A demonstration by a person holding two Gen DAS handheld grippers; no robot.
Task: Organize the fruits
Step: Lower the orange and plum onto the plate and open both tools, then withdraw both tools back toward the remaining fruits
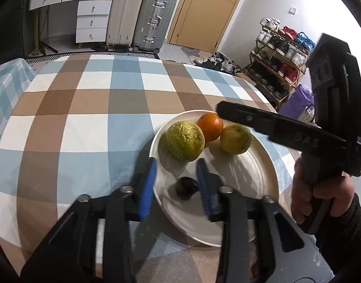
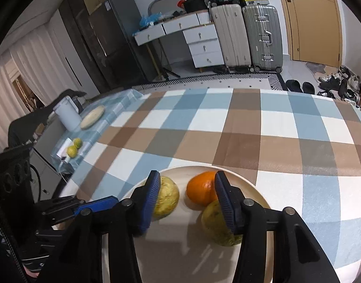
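A white plate on the checked tablecloth holds a rough green-yellow fruit, an orange and a yellow-green fruit. A small dark fruit lies on the plate just left of my left gripper's right finger. My left gripper is open over the plate's near left rim. My right gripper is open and empty above the plate, with the green-yellow fruit, the orange and the yellow-green fruit around its fingers. The right gripper's body hangs over the plate's right side.
Two more yellow-green fruits lie on a side surface at far left, near a white jug and a flat plate. Suitcases, a drawer desk and a shoe rack stand beyond the table.
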